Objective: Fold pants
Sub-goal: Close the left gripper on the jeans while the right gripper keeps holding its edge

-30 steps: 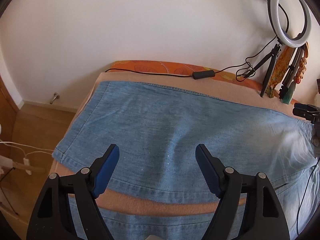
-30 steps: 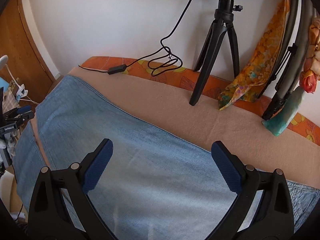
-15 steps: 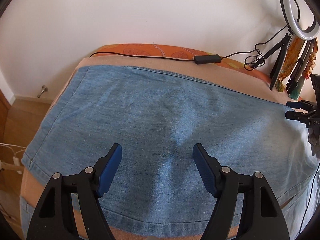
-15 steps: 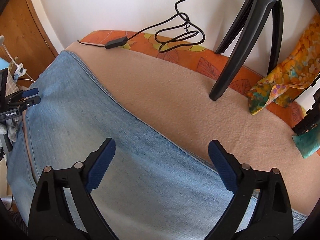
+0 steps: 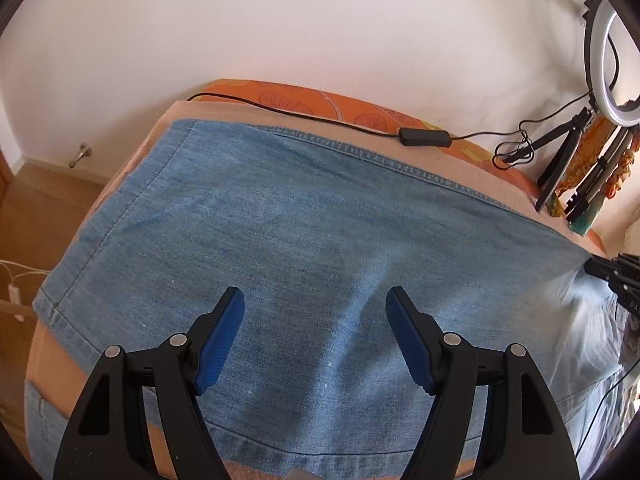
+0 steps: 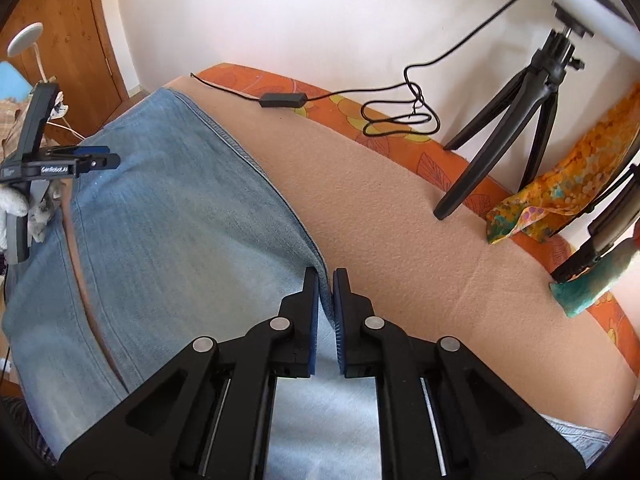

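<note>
Light blue denim pants lie flat on a peach blanket, both legs stretched out side by side. My left gripper hovers open over the near leg, with a soft ridge of denim below the gap between its blue pads and nothing pressed. In the right wrist view the pants fill the left half. My right gripper is shut on their far seam edge, where denim meets blanket. The left gripper shows at the left there, and the right gripper at the right edge of the left wrist view.
A black tripod with a ring light stands at the back right by the white wall. A black cable with an inline switch runs along the orange bed edge. An orange scarf hangs nearby. Wooden floor lies to the left.
The right gripper's jaws have gone from wide open to shut on the pants' far seam edge. The left gripper has moved forward and lower over the denim, its jaws still open.
</note>
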`<move>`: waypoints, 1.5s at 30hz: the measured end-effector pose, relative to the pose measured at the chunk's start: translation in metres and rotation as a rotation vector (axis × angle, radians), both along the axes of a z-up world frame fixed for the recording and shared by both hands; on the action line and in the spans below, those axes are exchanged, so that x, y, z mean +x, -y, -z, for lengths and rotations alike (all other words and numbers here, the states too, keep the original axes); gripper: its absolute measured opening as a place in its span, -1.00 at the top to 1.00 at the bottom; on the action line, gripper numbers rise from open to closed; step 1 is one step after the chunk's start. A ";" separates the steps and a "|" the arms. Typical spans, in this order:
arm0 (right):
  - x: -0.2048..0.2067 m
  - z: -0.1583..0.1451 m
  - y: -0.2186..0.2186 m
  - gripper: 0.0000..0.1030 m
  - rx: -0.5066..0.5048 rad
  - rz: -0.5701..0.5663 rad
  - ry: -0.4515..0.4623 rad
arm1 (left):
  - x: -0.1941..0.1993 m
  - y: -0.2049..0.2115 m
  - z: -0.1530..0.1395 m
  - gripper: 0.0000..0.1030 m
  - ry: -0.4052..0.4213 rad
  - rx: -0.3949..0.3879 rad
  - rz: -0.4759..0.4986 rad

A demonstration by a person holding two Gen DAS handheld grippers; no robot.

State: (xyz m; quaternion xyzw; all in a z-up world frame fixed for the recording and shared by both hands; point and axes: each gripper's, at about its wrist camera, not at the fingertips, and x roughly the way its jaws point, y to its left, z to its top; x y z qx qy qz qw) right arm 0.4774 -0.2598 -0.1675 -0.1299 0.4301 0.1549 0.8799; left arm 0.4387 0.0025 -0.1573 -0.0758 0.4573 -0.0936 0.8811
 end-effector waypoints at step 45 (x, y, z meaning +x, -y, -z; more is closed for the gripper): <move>-0.175 -0.053 -0.074 0.89 -0.058 -0.125 0.152 | -0.016 -0.032 -0.082 0.93 0.195 -0.079 -0.202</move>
